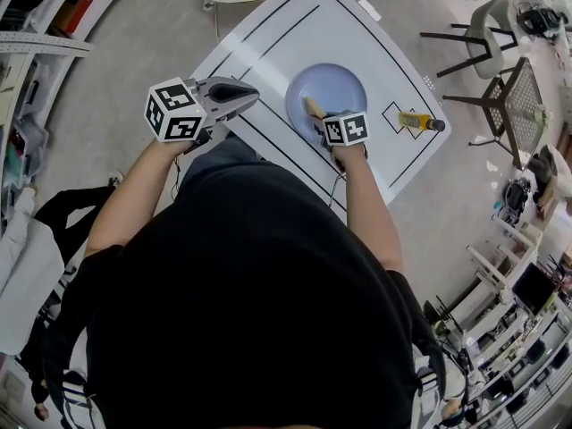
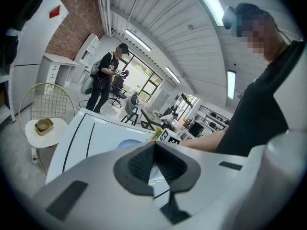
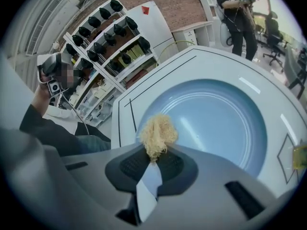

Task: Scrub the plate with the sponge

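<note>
**Sponge poised at plate's near rim**

A person's right gripper (image 3: 156, 159) is clamped narrowly on a pale, fibrous sponge (image 3: 158, 135), which hangs over the near rim of a blue plate (image 3: 216, 123) set around the middle of the white table (image 1: 268, 52). Whether the sponge touches the plate cannot be told. The left gripper (image 2: 154, 150) hovers off the table's left edge with its jaws closed together on nothing. A yellow bottle (image 1: 416, 121) lies near the table's right corner, well apart from the plate.

Scrubbing looks ready to start. To do it well, the tuft should likely be pressed lightly down onto the plate and swept in overlapping circles from rim to centre. The plate is unheld, so a hard sideways push might slide it.

The sponge's long axis runs in line with the jaws. Its free end points away from the person, toward the plate's centre, and its other end is pinched between the pads.
</note>
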Motion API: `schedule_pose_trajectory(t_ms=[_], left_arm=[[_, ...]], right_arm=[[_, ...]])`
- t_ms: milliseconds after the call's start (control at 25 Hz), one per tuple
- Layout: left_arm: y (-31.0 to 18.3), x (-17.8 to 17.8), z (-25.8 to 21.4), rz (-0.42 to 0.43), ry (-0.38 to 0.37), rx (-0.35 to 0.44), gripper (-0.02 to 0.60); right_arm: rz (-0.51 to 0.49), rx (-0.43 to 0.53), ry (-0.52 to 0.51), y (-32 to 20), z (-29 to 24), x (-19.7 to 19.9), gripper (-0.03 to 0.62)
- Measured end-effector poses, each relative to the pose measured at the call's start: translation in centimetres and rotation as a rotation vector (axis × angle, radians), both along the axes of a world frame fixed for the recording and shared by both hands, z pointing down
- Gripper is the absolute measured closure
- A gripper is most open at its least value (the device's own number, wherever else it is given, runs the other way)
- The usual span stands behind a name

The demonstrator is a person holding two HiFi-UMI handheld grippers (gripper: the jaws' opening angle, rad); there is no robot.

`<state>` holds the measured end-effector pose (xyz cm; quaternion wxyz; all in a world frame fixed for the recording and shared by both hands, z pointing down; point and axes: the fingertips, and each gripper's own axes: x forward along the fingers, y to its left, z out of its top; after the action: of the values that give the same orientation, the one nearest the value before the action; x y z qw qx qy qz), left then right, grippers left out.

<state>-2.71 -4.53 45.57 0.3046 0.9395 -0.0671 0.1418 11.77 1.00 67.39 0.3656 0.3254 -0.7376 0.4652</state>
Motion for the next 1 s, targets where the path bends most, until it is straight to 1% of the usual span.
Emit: schedule_pose_trajectory(t_ms=[360, 600, 680, 840, 1000], left_arm=[[0.7, 1.3, -1.2, 0.025, 0.009, 0.031, 0.572], [2.0, 2.6, -1.9, 0.044, 0.007, 0.048, 0.572], [2.3, 2.8, -2.2, 0.048, 0.009, 0.056, 0.572], [2.9, 3.4, -3.0, 0.060, 0.011, 0.071, 0.572], [3.7, 4.5, -3.7, 0.079, 0.013, 0.086, 0.572]], right_arm=[[-0.008, 0.104, 0.020, -0.3, -3.9, 0.7, 0.557], [-0.011, 0.177, 0.037, 0.3, -6.5, 1.9, 0.558], [0.012, 0.201, 0.024, 0.3, -7.3, 2.2, 0.559], [0.080, 0.231, -0.036, 0.3, -9.4, 2.5, 0.559], [0.105, 0.284, -0.042, 0.0, -11.5, 3.2, 0.559]])
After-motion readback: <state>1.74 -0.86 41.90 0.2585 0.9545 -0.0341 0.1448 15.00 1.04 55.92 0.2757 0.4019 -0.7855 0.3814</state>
